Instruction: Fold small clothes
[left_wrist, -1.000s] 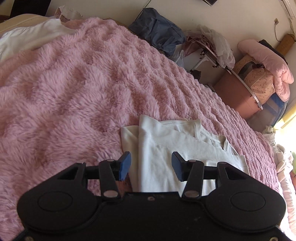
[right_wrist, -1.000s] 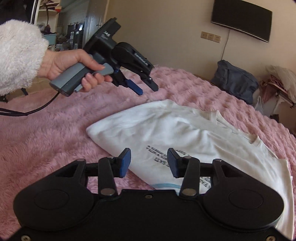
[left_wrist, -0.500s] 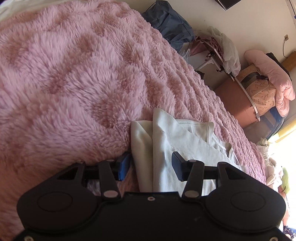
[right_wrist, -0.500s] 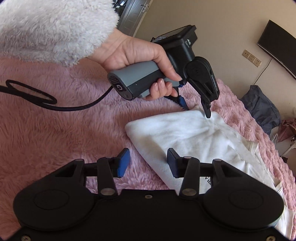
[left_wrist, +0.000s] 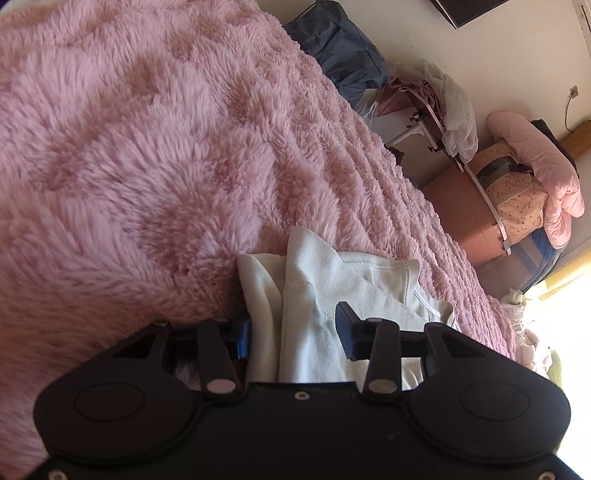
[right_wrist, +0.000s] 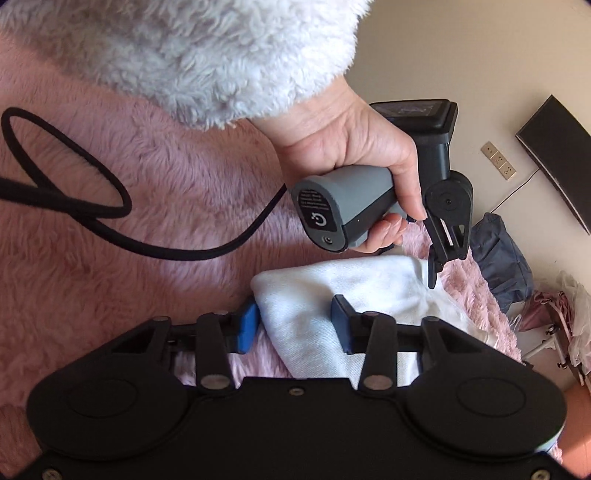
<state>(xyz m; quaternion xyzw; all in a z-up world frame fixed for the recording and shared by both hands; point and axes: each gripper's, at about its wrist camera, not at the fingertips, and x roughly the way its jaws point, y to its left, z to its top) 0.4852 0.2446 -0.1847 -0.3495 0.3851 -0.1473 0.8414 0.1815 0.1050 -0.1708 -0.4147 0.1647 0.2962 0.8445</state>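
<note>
While both grippers close round the white shirt edge, L gripper & R gripper aren't clamped yet; next: pinch firm, lift, fold over.

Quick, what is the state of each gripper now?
Left gripper: jaws closing around the white shirt's edge.
Right gripper: jaws closing around its folded edge.

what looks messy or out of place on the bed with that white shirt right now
The white shirt lies half-folded and uneven on the pink blanket, its layers bunched and staggered at the edge. Both the left gripper and right gripper are closing with that edge between their jaws. Nothing looks spilled or damaged.
</note>
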